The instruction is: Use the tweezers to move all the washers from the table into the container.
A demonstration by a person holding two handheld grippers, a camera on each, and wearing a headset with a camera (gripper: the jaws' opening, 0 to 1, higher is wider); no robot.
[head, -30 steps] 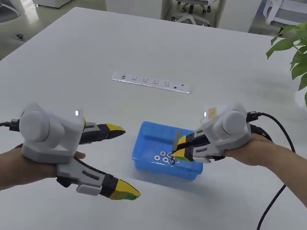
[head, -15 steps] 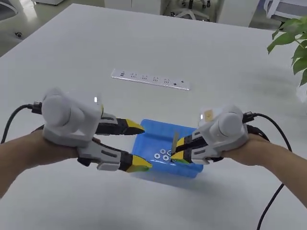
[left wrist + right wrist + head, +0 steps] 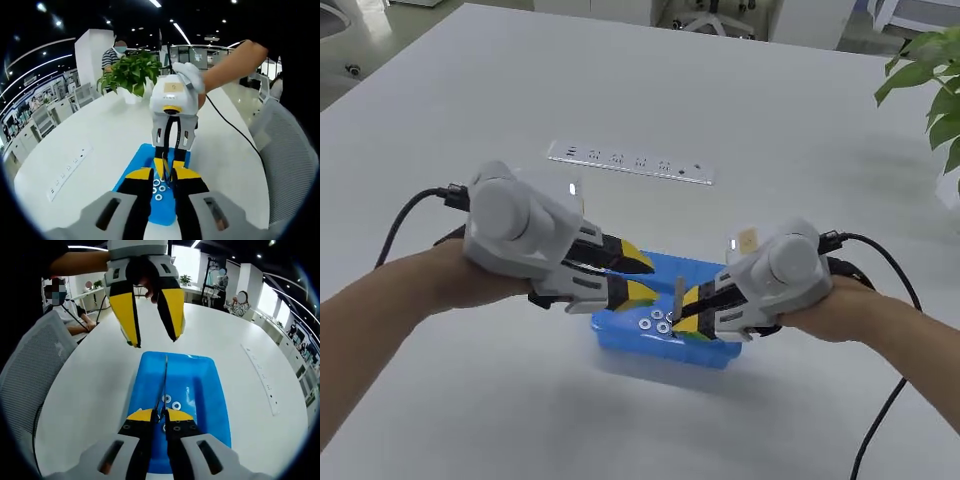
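Four small silver washers can be counted in the left gripper view, bunched together on the floor of the one blue container; whether more lie hidden under the jaws cannot be told. There is one pair of tweezers and there are two hand-held grippers. The right hand-held gripper reaches in over the container's right end, its jaws closed on the tweezers, which stick out forward along the container's length above the washers. Whether the tweezer points hold a washer or touch the container's floor cannot be told. The left hand-held gripper comes in over the container's left end with its yellow-tipped jaws apart and nothing between them, so the two face each other across the washers. The left hand and the right hand each wrap a white gripper body, forearms angling in from either side of the container. The washers are flat, shiny rings. The container is a shallow rectangular tray with low walls and rounded corners, resting on the white bench. Beyond the container's far side, well apart from it, lies one white power strip, and farther off past its right end one green leafy plant rises. A black cable trails from the right hand-held gripper.
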